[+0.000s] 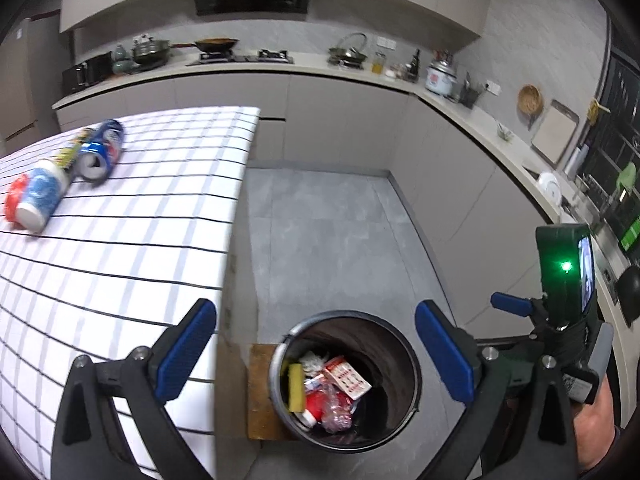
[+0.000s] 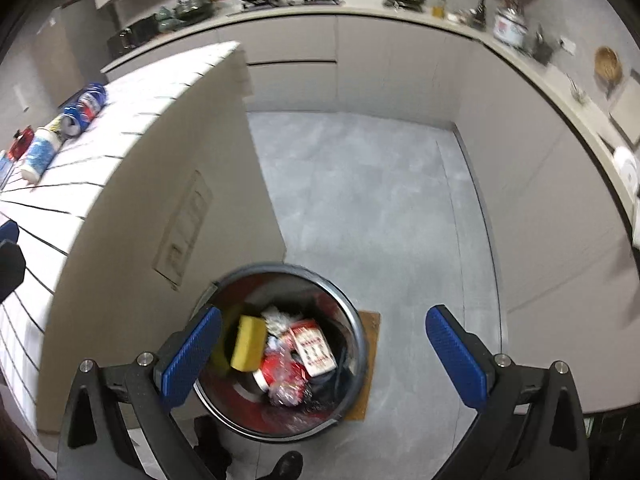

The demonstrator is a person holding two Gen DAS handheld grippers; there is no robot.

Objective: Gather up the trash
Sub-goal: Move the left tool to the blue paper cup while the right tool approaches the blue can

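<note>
A round dark trash bin (image 1: 404, 408) stands on the floor beside the table; in the right wrist view the bin (image 2: 356, 344) holds a yellow sponge (image 2: 249, 343), a red and white carton (image 2: 314, 346) and crumpled wrappers. My left gripper (image 1: 316, 352) is open and empty above the bin. My right gripper (image 2: 324, 354) is open and empty above it too. On the checked table (image 1: 120, 272) lie a blue can (image 1: 102, 150), a white and blue bottle (image 1: 42, 196) and a red item (image 1: 16, 198).
The right gripper's body with a green light (image 1: 566, 280) shows at the left wrist view's right. A brown mat (image 2: 370, 364) lies under the bin. Kitchen counters (image 1: 320, 66) with pots run along the back and right walls. Grey floor (image 1: 332, 240) lies between.
</note>
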